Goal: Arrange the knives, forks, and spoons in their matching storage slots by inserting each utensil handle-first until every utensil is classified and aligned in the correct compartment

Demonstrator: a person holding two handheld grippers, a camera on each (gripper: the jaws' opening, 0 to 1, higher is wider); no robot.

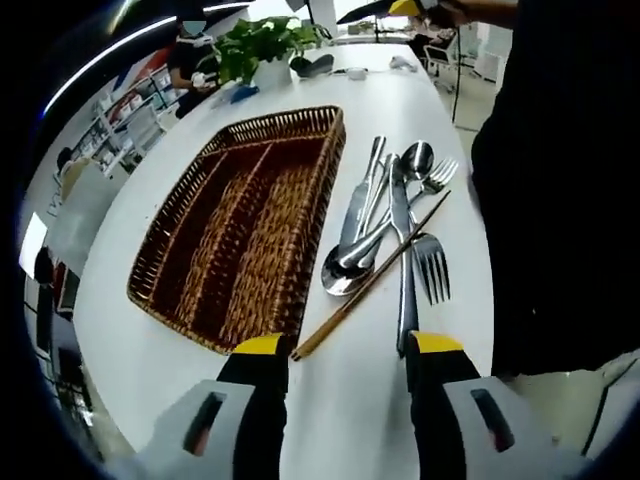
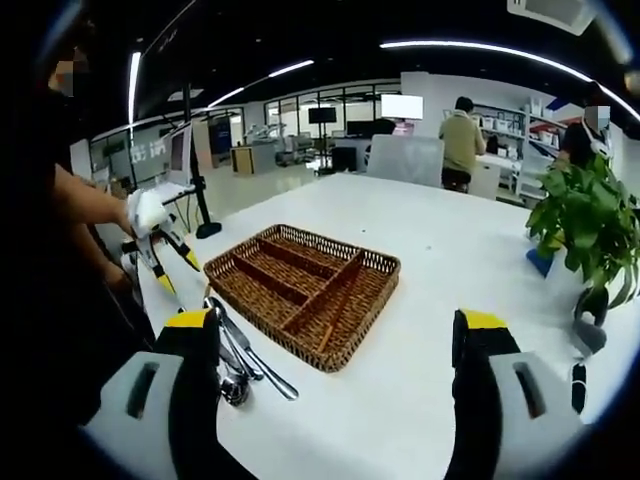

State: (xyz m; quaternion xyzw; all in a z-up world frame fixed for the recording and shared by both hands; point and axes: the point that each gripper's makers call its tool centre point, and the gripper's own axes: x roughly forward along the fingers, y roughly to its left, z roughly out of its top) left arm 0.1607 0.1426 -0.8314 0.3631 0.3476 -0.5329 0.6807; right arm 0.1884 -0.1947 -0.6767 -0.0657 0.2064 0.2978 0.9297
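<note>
1. Wicker tray (image 1: 190, 290): set on the white table (image 1: 420, 110), divided into long slots. Every slot that can be seen is bare; no utensil is seen inside. In the right gripper view the tray (image 2: 385, 268) is shown from its other side, likewise unfilled.

2. Utensil pile (image 1: 385, 215): laid on the table just beside the tray's long edge, outside it. Counted, as far as overlap allows: a spoon (image 1: 345, 270), a table knife (image 1: 402, 250), a fork (image 1: 432, 268), a second fork (image 1: 440, 175), a second spoon (image 1: 417, 158), and further overlapping steel pieces. A wooden chopstick (image 1: 370, 280) is laid slantwise across the heap, its near end close to the tray corner.

3. Progress: judged as not begun. All sorting, handle-first insertion and alignment is left to be done.

4. Left gripper (image 1: 340, 350): jaws spread wide, nothing pinched. It is held above the near ends of the chopstick and the knife handle, with contact not confirmed.

5. Right gripper (image 2: 335, 335): jaws spread wide, nothing held. It is poised over the table facing the tray, with part of the utensil pile (image 2: 240, 360) beside its left jaw.

6. Potted plant (image 2: 585, 215): placed on the table, well apart from the tray.
</note>
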